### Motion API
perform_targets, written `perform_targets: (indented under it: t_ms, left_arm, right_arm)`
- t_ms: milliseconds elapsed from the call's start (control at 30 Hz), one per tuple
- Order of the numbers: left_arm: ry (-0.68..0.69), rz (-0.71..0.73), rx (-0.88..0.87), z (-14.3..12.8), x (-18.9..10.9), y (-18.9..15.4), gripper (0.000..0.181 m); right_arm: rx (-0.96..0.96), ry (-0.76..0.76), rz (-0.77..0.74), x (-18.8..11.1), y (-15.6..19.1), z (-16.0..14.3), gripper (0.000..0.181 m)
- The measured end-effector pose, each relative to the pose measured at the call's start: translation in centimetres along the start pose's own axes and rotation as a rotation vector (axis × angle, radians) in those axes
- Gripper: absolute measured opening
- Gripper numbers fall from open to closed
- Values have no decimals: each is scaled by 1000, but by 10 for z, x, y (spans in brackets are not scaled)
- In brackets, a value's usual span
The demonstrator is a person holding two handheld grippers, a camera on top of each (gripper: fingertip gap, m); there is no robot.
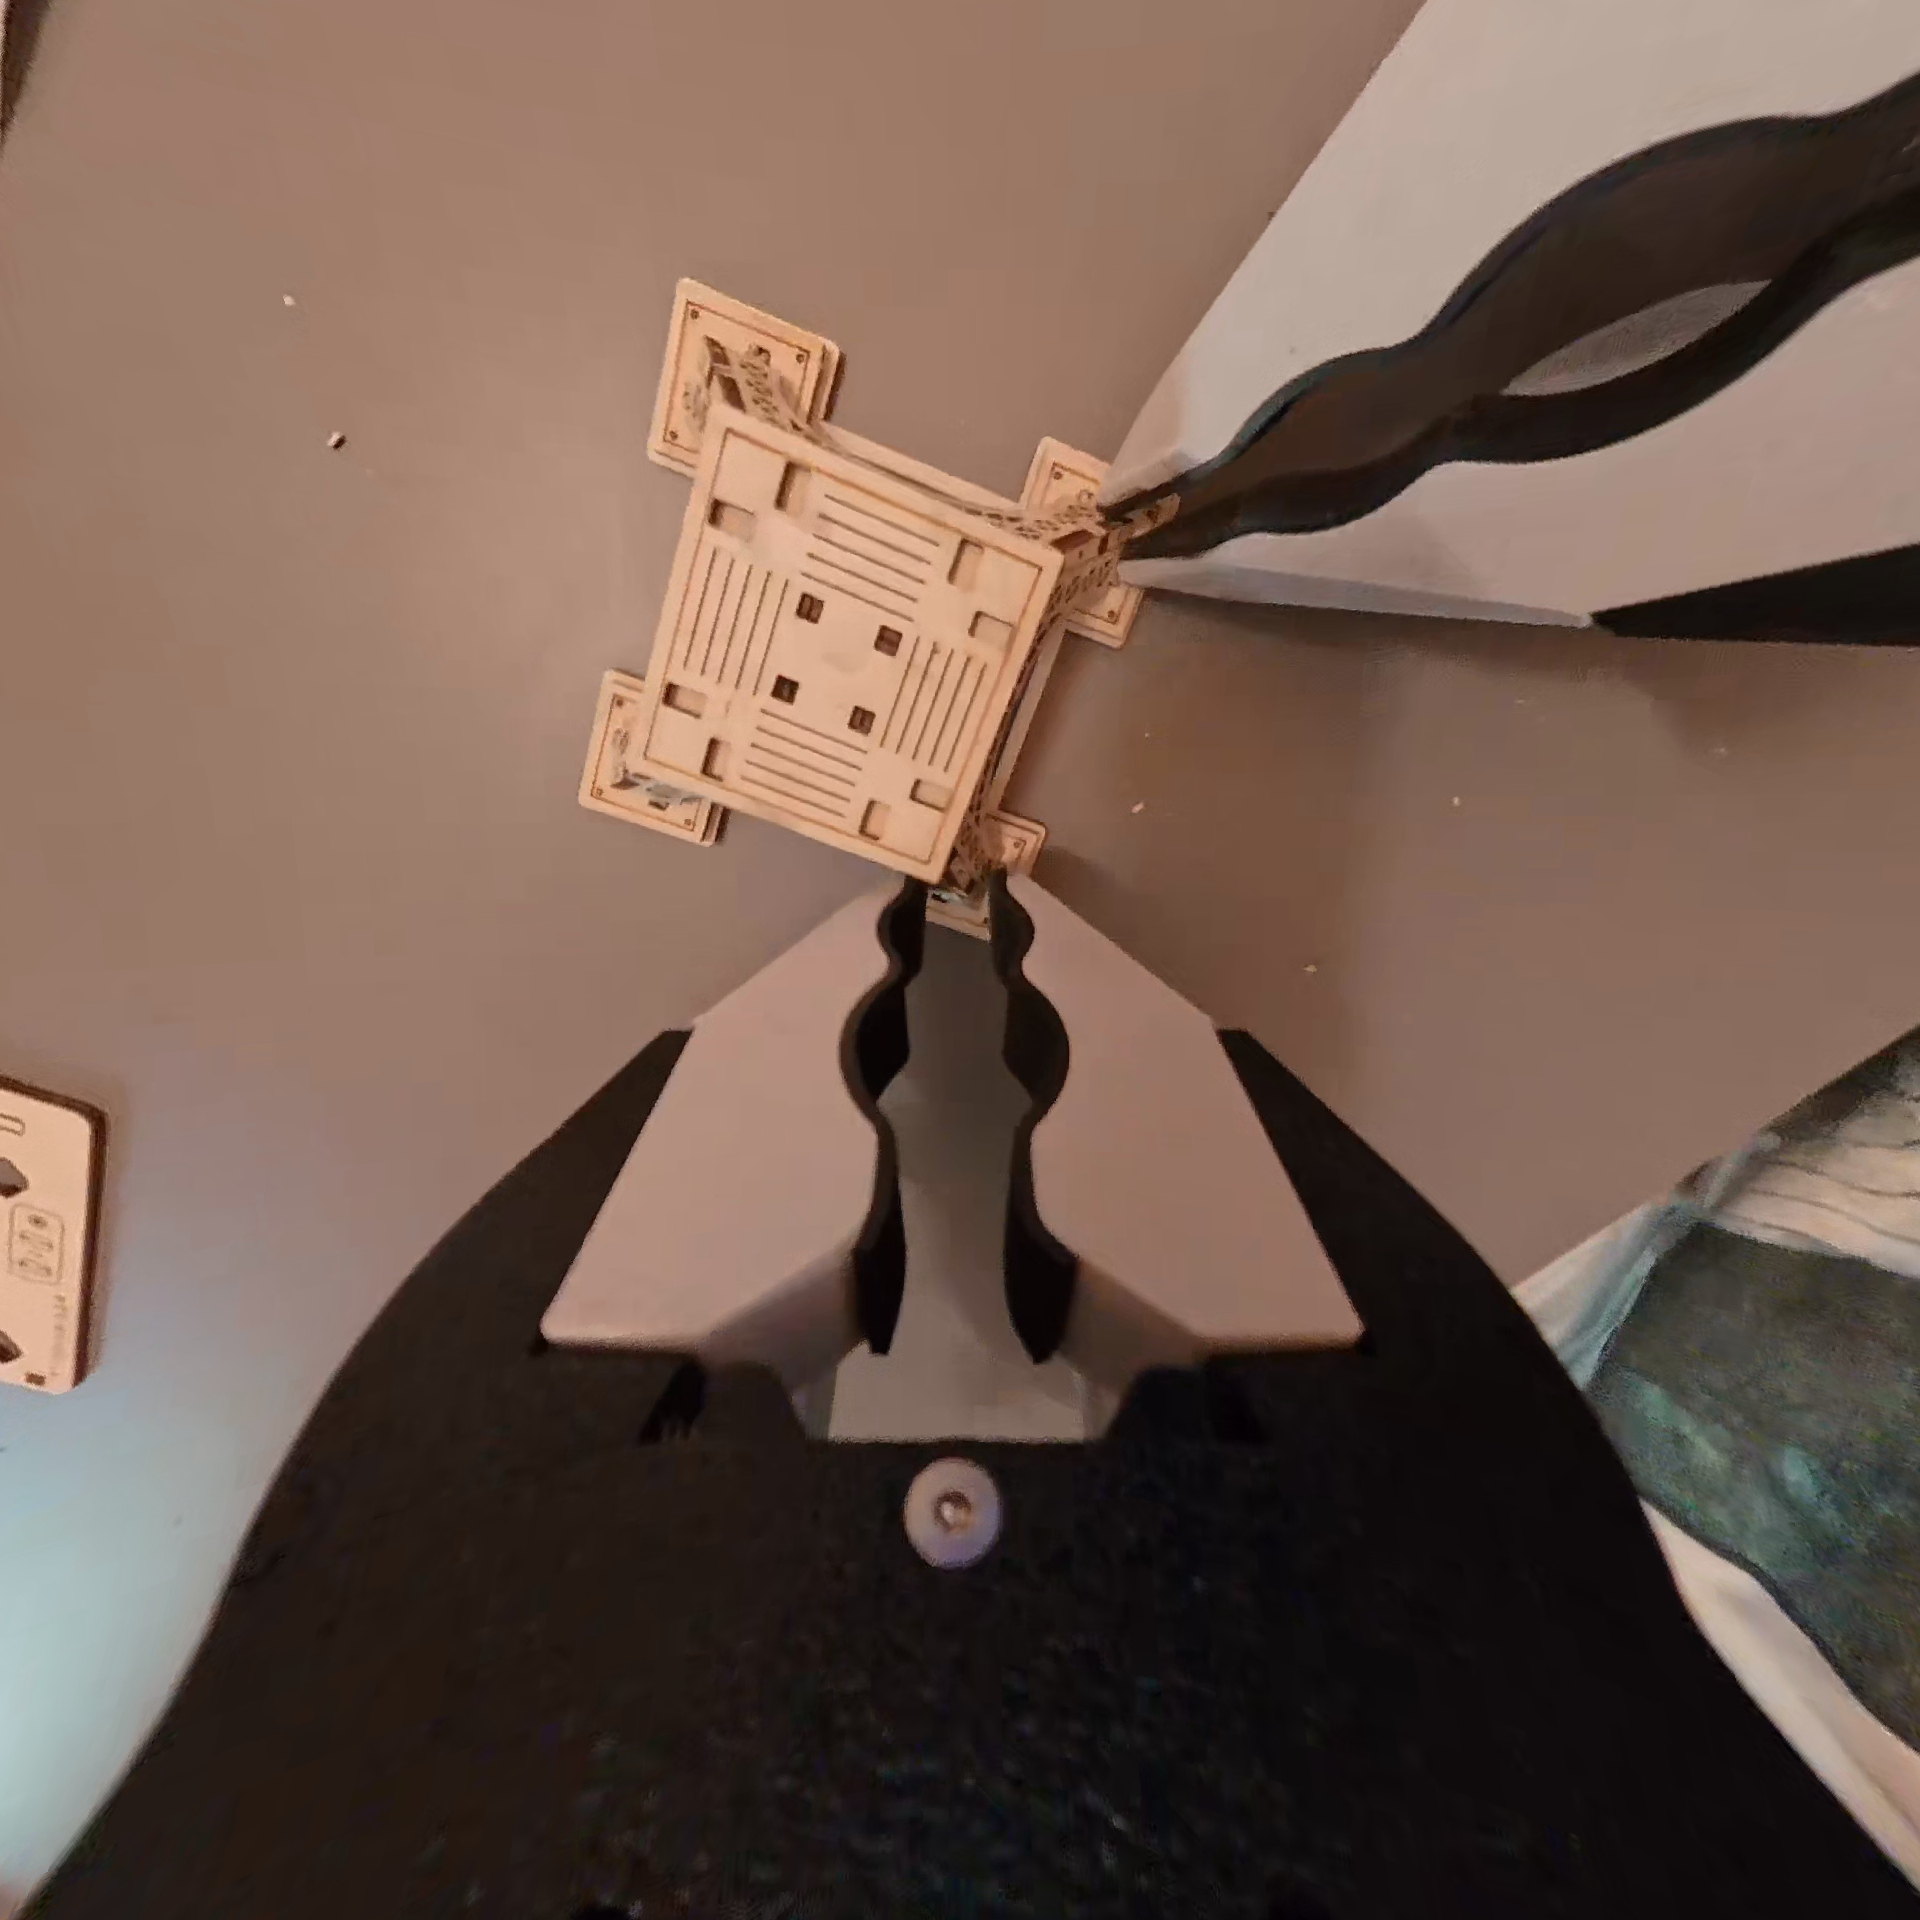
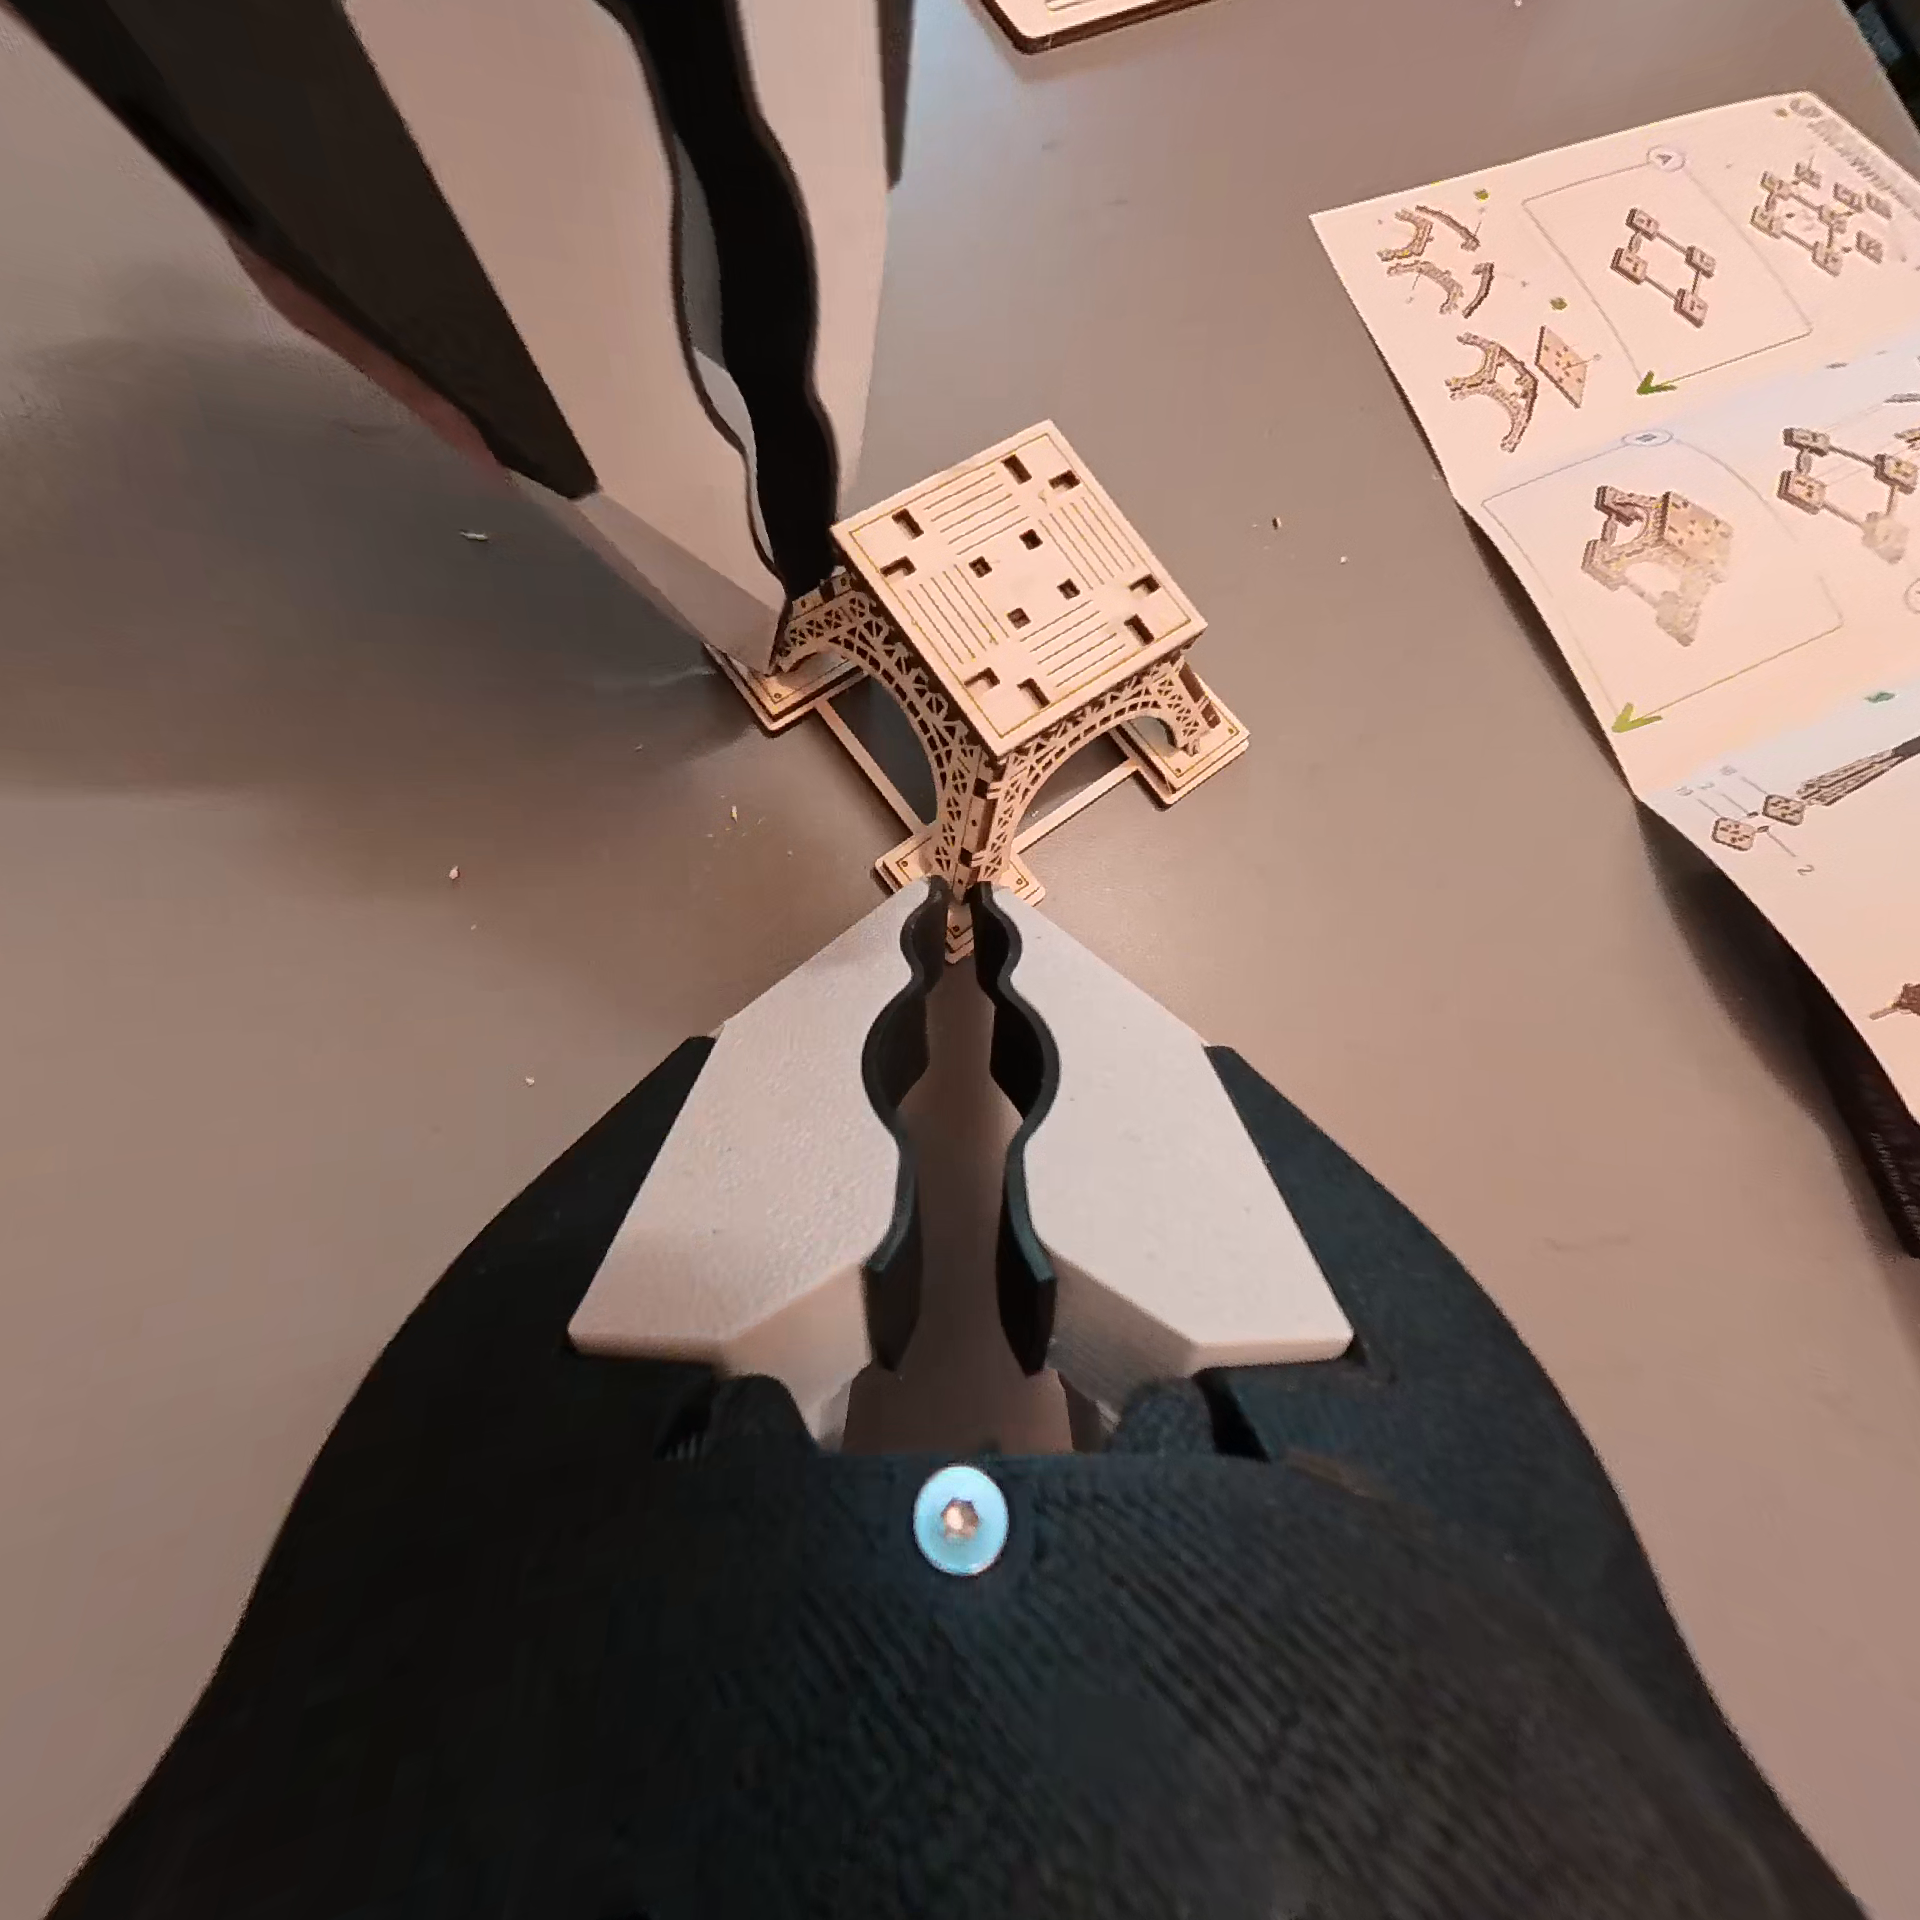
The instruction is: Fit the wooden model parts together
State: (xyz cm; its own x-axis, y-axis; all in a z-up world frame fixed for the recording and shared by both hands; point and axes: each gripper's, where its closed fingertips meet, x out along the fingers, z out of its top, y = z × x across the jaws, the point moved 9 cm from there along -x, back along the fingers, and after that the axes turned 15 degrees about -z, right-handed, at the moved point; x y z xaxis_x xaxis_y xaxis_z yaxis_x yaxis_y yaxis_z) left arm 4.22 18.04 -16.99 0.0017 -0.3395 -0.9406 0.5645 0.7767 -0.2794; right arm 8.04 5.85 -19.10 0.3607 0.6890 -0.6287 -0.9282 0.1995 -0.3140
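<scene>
The wooden tower base [image 1: 831, 644] stands on the grey table: a slotted square platform on four lattice legs with flat foot pads. It also shows in the right wrist view [image 2: 1023, 592]. My left gripper [image 1: 951, 896] is closed down on the foot of the leg nearest to it. My right gripper [image 2: 958, 906] is nipped on the bottom of the leg nearest its camera. In the left wrist view the right gripper [image 1: 1127, 525] reaches in from the upper right onto its leg. In the right wrist view the left gripper [image 2: 795, 603] comes down from the upper left onto the left leg.
A paper instruction sheet [image 2: 1662, 468] lies to the right of the model. A wooden parts sheet [image 1: 42, 1236] lies at the left edge, and another [image 2: 1091, 16] at the far side. A patterned cloth [image 1: 1766, 1403] is at the right. Small wood crumbs dot the table. Some 6 cm of space lies between my two pairs of fingers.
</scene>
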Motion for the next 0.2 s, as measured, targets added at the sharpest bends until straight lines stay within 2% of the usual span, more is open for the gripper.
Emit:
perform_targets:
  t_ms: [33, 200]
  left_arm:
    - [21, 0, 7, 2, 0, 0, 9]
    - [82, 16, 3, 7, 1, -1, 9]
  right_arm:
    - [-6, 2, -4, 0, 0, 0, 3]
    - [0, -4, -3, 0, 0, 0, 3]
